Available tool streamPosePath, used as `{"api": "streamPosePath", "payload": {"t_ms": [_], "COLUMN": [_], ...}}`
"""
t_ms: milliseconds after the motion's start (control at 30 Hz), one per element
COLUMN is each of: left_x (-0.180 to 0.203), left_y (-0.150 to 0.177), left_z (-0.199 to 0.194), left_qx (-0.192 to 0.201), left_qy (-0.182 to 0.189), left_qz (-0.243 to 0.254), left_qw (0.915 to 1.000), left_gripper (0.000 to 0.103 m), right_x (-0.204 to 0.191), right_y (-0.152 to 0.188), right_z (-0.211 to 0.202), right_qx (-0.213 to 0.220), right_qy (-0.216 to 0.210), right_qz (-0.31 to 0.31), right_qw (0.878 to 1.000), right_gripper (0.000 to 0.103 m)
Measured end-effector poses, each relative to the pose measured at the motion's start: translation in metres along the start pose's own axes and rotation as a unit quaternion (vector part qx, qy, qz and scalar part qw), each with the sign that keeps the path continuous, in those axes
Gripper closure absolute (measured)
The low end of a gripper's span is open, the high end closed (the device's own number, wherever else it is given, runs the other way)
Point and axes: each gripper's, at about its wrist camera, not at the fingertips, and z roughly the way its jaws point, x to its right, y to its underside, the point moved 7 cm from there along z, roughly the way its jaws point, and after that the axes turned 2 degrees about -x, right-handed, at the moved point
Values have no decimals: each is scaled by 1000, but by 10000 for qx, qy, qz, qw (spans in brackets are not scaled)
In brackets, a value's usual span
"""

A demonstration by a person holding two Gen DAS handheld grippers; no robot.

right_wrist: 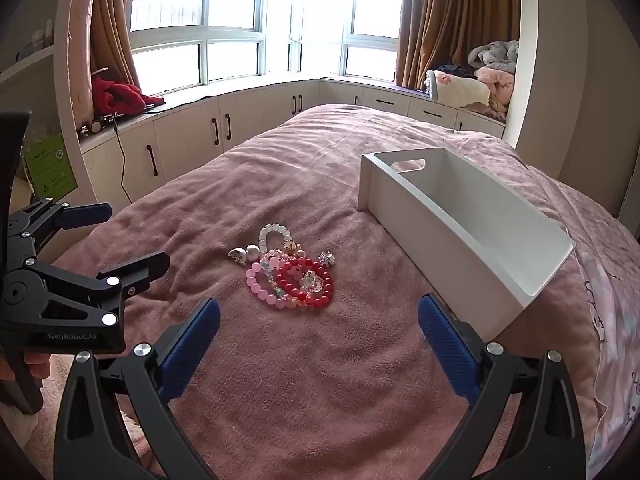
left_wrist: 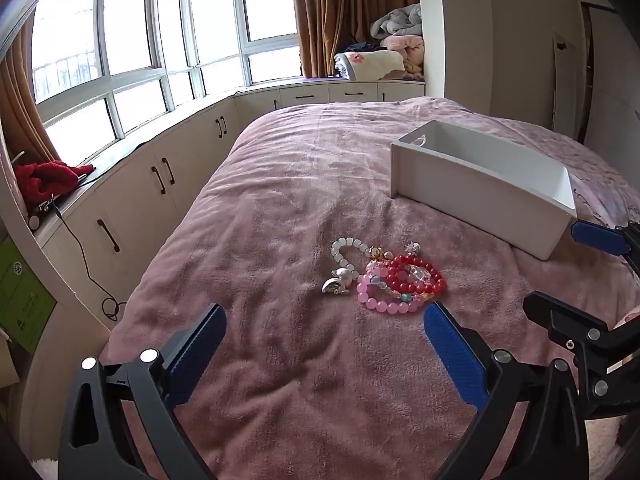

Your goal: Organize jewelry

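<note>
From my left wrist camera, I'm looking down the pink fleece-covered bed [left_wrist: 304, 184] at a little heap of beaded bracelets [left_wrist: 386, 278]: a red bead one [left_wrist: 420, 276], a pale pink bead one [left_wrist: 380, 300], a milky white bead one [left_wrist: 346, 254], plus a silver charm [left_wrist: 336, 283] and a few clear crystal bits tangled in. They're all bunched together and overlapping, which I'd guess is just the "dumped out, needs sorting" start state. The long white open-top plastic bin [left_wrist: 480, 196] sits beyond them to the right, nothing in it that I can see, so that's probably where the stuff is meant to go. My left tool [left_wrist: 324, 340] has its blue-padded fingers [left_wrist: 196, 344] spread wide apart, holding nothing, hanging over the blanket just short of the pile. The right tool [left_wrist: 600, 240] pokes in at the edge of this view.

From the right wrist camera it's the same pile [right_wrist: 290, 272], now centre frame, with the bin [right_wrist: 460, 232] close on the right, its long side angled toward me and a handle cutout at the far end. The right tool [right_wrist: 320, 332] is also wide open and holding nothing, touching nothing, near the pink bracelet. The left tool [right_wrist: 92, 236] shows at the left, gaping too.

My read: nothing's been moved into the bin yet, and picking one strand without dragging its neighbours will be the fiddly bit.
</note>
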Motion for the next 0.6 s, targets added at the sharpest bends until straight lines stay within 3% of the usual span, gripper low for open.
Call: {"api": "streamPosePath", "payload": {"t_ms": [600], "left_x": [6], "left_y": [0], "left_z": [0], "left_qx": [6], "left_qy": [12], "left_qz": [55], "left_qw": [10000], "left_gripper": [3], "right_x": [3], "right_y": [0], "right_z": [-1], "right_qx": [16], "right_qy": [-18], "right_qz": [66], "right_qw": [10000], "right_gripper": [5]}}
